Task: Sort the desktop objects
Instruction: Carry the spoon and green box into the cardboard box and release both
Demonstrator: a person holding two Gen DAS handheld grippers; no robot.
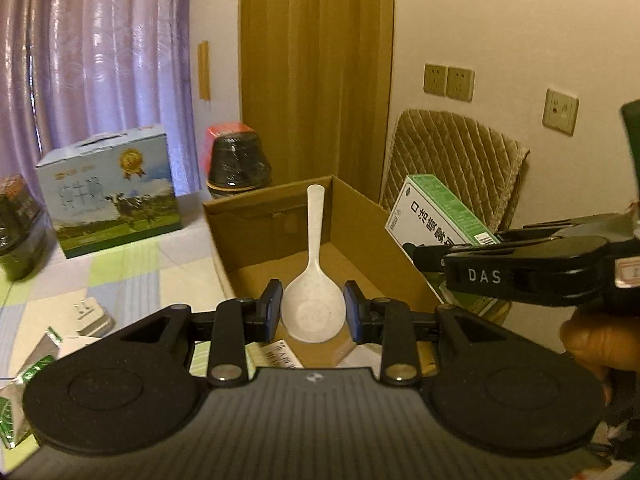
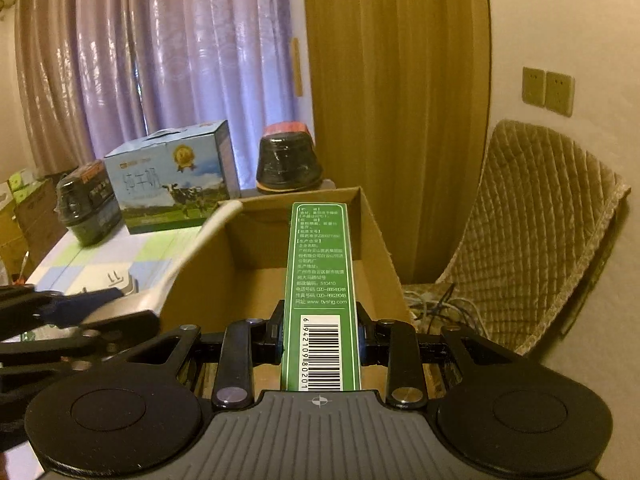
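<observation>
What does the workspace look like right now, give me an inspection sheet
Surface: checked tablecloth.
Job's things: white spoon and green box, both held over the open cardboard box.
Clutter: milk carton, black jars, white plug, packets.
Grippers: left gripper shut on the spoon; right gripper shut on the green box.
Cables: tangle by the chair.
Surroundings: curtains, wall sockets, padded chair.

Purple curtains hang behind the table's far edge, a brown curtain beside them; cream wall with sockets, quilted chair below
</observation>
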